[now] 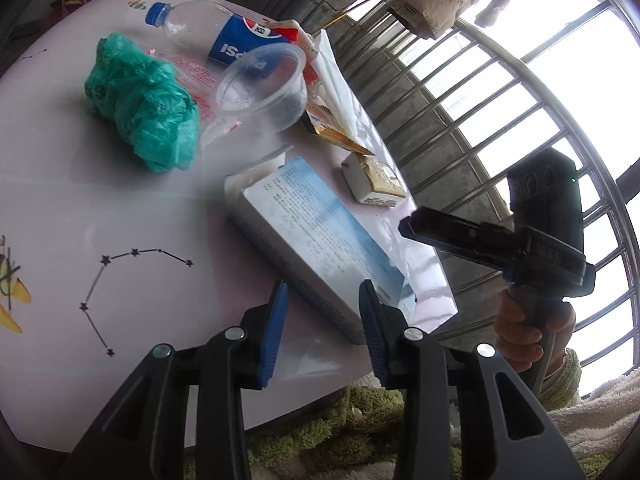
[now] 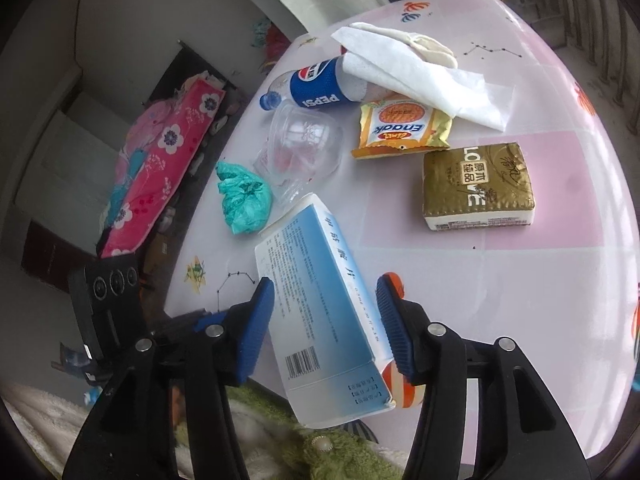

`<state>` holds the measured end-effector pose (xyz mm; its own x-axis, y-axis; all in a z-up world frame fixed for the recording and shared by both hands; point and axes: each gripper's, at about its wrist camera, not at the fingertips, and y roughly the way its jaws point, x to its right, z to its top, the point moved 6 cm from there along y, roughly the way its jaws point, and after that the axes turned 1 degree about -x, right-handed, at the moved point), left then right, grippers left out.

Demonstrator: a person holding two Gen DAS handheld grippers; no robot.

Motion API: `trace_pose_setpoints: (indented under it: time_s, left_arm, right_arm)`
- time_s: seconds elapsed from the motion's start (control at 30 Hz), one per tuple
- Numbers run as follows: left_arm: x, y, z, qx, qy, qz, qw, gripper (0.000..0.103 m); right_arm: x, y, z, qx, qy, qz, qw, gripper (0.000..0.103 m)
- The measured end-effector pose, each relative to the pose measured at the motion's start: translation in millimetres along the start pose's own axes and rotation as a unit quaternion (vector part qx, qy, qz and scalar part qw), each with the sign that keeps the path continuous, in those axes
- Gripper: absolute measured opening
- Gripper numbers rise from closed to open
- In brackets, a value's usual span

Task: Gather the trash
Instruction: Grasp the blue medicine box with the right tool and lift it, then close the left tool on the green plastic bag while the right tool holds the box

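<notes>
Pink plastic cloth is covering the table point(image 2: 520, 280), and the trash is lying spread on it: a bottle point(image 2: 316, 84), a clear cup point(image 2: 304, 140), a green bag point(image 2: 242, 196), a snack wrapper point(image 2: 404, 128), a gold pack point(image 2: 478, 184) and white tissue point(image 2: 420, 76). The blue and white box point(image 2: 320, 300) is lying near the table edge, partly over it. The right gripper point(image 2: 326, 328) is standing apart around the box, and its pads are not pressing on it. The left gripper point(image 1: 322, 336) is also apart, hovering over the near end of the same box point(image 1: 320, 240), holding nothing. I think the box is light, thin cardboard, probably empty, so it is crushing easily; taking it across the narrow sides near the middle seems safest.
</notes>
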<state>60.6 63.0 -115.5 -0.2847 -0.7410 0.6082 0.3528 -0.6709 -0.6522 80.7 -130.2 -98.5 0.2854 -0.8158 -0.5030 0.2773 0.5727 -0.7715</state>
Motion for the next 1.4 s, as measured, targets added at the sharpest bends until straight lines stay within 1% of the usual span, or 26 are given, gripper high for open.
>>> trace_pose_setpoints:
  time_s: [0.13,0.2,0.27,0.33,0.47,0.57,0.67,0.73,0.8,0.87,0.9,1.07,1.23,1.33,1.4]
  left_arm:
    - [-19,-15,5,0.025,-0.001,0.04,0.9989,0.035]
    - [-23,-21,9,0.039,0.011,0.071,0.9966,0.036]
    - [-28,-25,12,0.045,0.011,0.09,0.9949,0.036]
    - [-35,-29,14,0.048,0.0,0.098,0.994,0.039]
    - [-47,-36,19,0.064,-0.014,0.124,0.9901,0.051]
    - [-55,-40,21,0.07,-0.03,0.14,0.9872,0.055]
    - [-59,-46,23,0.082,-0.039,0.147,0.9849,0.06]
    - [-61,-48,24,0.087,-0.043,0.151,0.9837,0.061]
    - [-61,-49,23,0.091,-0.046,0.154,0.9829,0.063]
    - [-62,-51,22,0.093,-0.048,0.155,0.9825,0.064]
    - [-62,-51,22,0.094,-0.049,0.155,0.9823,0.065]
    - [-68,-57,29,0.109,-0.062,0.149,0.9809,0.07]
    - [-86,-62,47,0.126,-0.113,0.127,0.9773,0.07]
    - [-96,-62,61,0.137,-0.139,0.121,0.9733,0.07]
    - [-104,-63,72,0.148,-0.162,0.112,0.9692,0.07]
  right_arm:
    - [-27,11,-5,-0.022,-0.074,-0.024,0.997,0.069]
    - [-39,19,-7,-0.029,-0.115,-0.043,0.992,0.075]
    - [-48,27,-8,-0.035,-0.148,-0.059,0.987,0.08]
    - [-52,32,-10,-0.039,-0.166,-0.067,0.983,0.082]
    - [-52,40,-10,-0.047,-0.18,-0.082,0.979,0.082]
    - [-48,46,-11,-0.055,-0.182,-0.092,0.978,0.082]
    - [-44,53,-13,-0.071,-0.184,-0.099,0.975,0.082]
    - [-41,57,-14,-0.08,-0.184,-0.108,0.974,0.082]
    - [-38,59,-14,-0.085,-0.181,-0.114,0.973,0.08]
    - [-34,59,-14,-0.088,-0.171,-0.117,0.974,0.072]
    - [-31,58,-14,-0.087,-0.163,-0.119,0.976,0.07]
    - [-17,48,-12,-0.074,-0.115,-0.117,0.984,0.069]
    - [-9,39,-11,-0.062,-0.081,-0.116,0.988,0.069]
    - [-6,38,-12,-0.058,-0.077,-0.117,0.988,0.069]
    - [-5,39,-13,-0.058,-0.078,-0.116,0.989,0.069]
